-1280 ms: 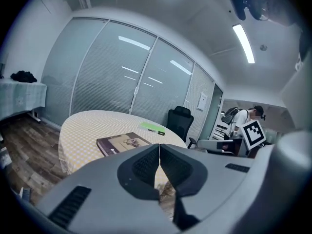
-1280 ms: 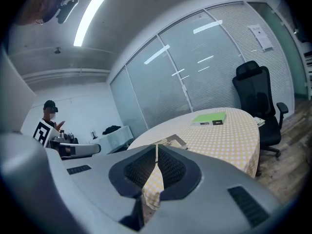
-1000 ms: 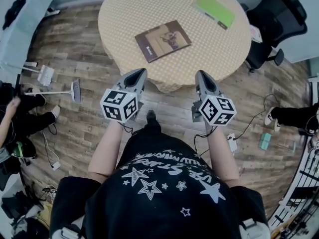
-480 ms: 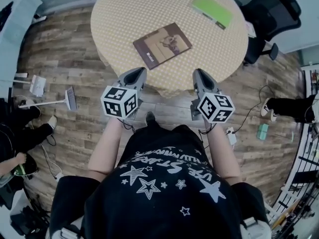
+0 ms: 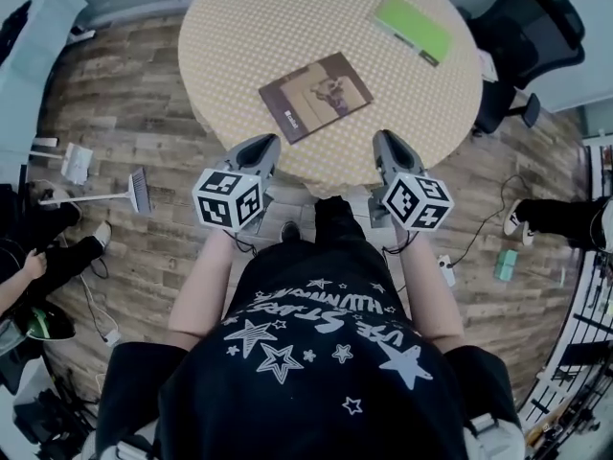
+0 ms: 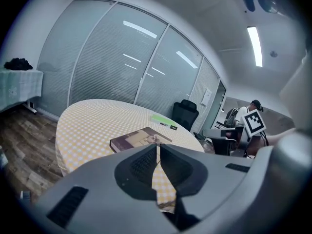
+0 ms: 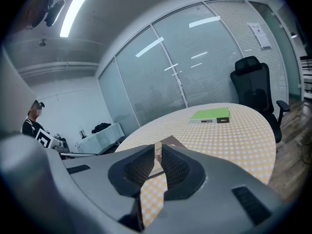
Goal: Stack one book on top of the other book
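Approach step: left gripper and right gripper both closed, empty, near table edge. Next: open, grab brown book, move onto green book.

Black short-sleeve tee, white stars and lettering print. Grey shells on left gripper and right gripper, black-white marker cubes.

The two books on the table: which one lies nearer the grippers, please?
The brown book, close to the near edge; the green book lies farther off, at the right.
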{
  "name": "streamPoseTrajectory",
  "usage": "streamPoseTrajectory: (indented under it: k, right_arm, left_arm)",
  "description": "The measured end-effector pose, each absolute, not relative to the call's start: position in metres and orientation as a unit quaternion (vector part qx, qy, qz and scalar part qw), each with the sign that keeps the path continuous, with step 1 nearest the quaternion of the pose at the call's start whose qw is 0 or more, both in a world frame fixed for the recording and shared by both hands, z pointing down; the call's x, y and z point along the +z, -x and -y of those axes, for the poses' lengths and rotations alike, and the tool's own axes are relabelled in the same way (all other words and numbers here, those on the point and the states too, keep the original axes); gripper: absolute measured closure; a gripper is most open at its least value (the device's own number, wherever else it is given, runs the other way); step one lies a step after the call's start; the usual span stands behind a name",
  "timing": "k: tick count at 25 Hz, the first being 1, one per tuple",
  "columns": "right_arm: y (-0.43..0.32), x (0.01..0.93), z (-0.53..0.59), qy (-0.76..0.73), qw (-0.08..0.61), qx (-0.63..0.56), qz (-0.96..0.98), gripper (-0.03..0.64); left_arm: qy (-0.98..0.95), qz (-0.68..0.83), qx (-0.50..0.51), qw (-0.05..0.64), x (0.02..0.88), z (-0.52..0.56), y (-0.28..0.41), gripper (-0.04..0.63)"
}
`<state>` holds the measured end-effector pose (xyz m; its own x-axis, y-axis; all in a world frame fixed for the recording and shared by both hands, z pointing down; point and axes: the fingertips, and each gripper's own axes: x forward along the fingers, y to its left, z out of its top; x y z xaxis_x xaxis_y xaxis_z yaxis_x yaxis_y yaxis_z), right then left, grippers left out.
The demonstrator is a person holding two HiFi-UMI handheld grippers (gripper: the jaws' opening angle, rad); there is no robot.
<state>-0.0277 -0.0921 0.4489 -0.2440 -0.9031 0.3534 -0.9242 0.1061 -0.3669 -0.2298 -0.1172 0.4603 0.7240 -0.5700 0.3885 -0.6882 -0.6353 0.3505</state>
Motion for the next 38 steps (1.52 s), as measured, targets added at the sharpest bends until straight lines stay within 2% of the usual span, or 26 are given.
streamPoseTrajectory:
  k: [8,9,10,11,14,17,21,25,38]
  right_arm:
    - [0.024,0.474,0.161,-0.563,0.059,0.277,0.776,0.583]
    - [0.024,0.478,0.17,-0.555,0.065,0.282,0.78,0.583]
    - [0.024,0.483,0.177,-0.547,0.071,0.286,0.783,0.58]
    - [0.024,0.488,0.184,-0.54,0.077,0.29,0.786,0.577]
    - [0.021,0.498,0.204,-0.522,0.092,0.298,0.794,0.554]
    - [0.016,0.51,0.22,-0.502,0.105,0.311,0.8,0.498]
    - [0.01,0.529,0.23,-0.474,0.14,0.329,0.805,0.414]
    - [0.008,0.549,0.237,-0.435,0.165,0.357,0.81,0.388]
    - [0.027,0.576,0.251,-0.349,0.196,0.382,0.833,0.387]
  left_arm:
    - [-0.869,0.395,0.147,0.26,0.482,0.144,0.233,0.581]
    - [-0.865,0.397,0.151,0.266,0.486,0.147,0.232,0.558]
    - [-0.862,0.398,0.155,0.272,0.491,0.149,0.229,0.485]
    - [-0.859,0.398,0.16,0.277,0.495,0.152,0.226,0.457]
    - [-0.851,0.406,0.171,0.285,0.507,0.162,0.218,0.453]
    - [-0.839,0.413,0.184,0.301,0.521,0.171,0.213,0.392]
    - [-0.82,0.423,0.197,0.331,0.535,0.176,0.21,0.362]
    - [-0.8,0.426,0.209,0.367,0.551,0.182,0.206,0.284]
    - [-0.768,0.449,0.216,0.403,0.574,0.196,0.203,0.273]
